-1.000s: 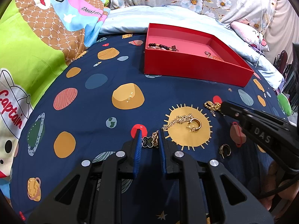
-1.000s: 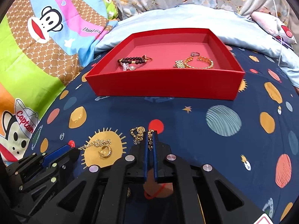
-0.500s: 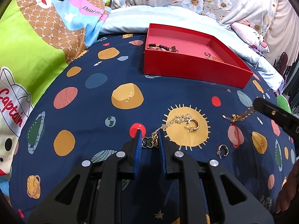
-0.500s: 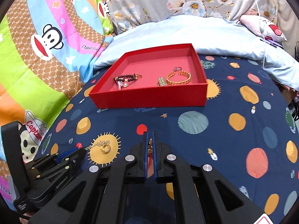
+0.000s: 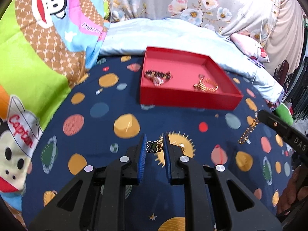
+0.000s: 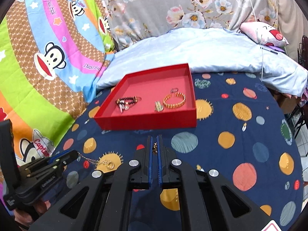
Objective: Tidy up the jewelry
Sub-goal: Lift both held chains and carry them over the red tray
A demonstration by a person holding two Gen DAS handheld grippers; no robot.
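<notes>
I have 2 pieces in hand above the planet-print bedspread (image 6: 240,134). My right gripper (image 6: 154,148) has its jaws pressed nearly together on a short gold chain (image 5: 248,130), which in the left wrist view dangles free of the bed; pinching it at one end lets the links hang straight instead of bunching. My left gripper (image 5: 154,144) has its jaws set around a black clover pendant (image 5: 152,146), and its fine gold chain (image 6: 90,158) trails down to the sun print, where a gold ring (image 6: 109,165) lies. I cannot tell whether those jaws actually bite the pendant, since a gap shows on each side.

The red tray (image 6: 146,122) sits ahead on the bed, already holding a dark beaded bracelet (image 6: 128,101) and a gold link bracelet (image 6: 174,101) kept apart, so I judge both chains are bound for its bare floor.
</notes>
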